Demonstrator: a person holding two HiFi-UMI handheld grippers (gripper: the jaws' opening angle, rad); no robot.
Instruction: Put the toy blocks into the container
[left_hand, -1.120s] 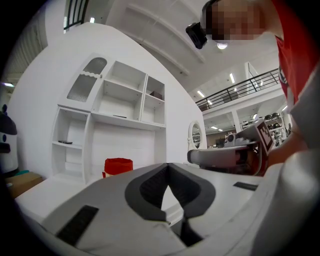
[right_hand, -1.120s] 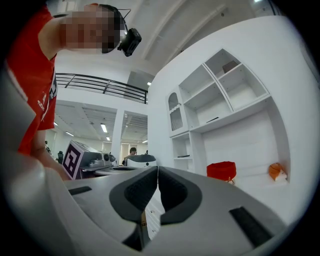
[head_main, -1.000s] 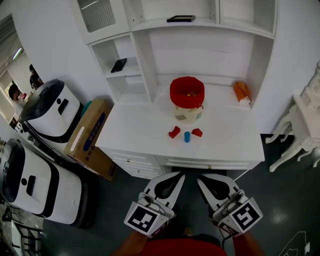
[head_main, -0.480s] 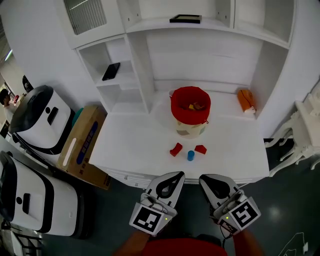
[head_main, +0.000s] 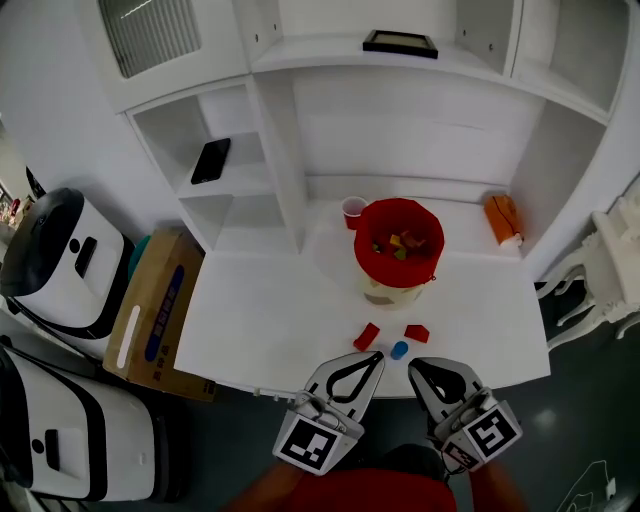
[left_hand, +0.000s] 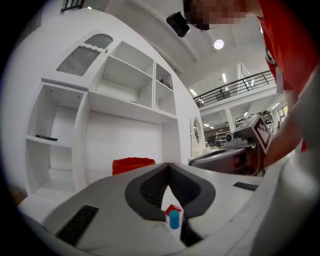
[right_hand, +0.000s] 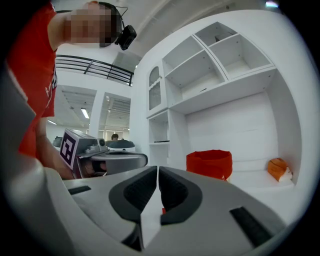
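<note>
Lying loose on the worktop (head_main: 270, 320), the blocks (head_main: 367, 336) are judged light, hard, slick, best pinched across flat sides; left gripper (head_main: 371, 359) jaws are pressed together, right gripper (head_main: 419, 365) jaws barely parted, empty.

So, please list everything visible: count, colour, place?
white shelved desk: one, white, centre
red fabric container: one, mid-desk, coloured blocks inside
angular toy blocks: two, red, desk front
small cylinder block: one, blue, desk edge
plastic cup: one, pinkish, behind container
soft object: one, orange, desk back right
flat black items: two, left shelf, top shelf
cardboard box: one, brown, floor left
rounded machines: two, white-black, far left
left gripper: one, grey, shut, empty, bottom centre
right gripper: one, grey, jaws barely apart, empty
</note>
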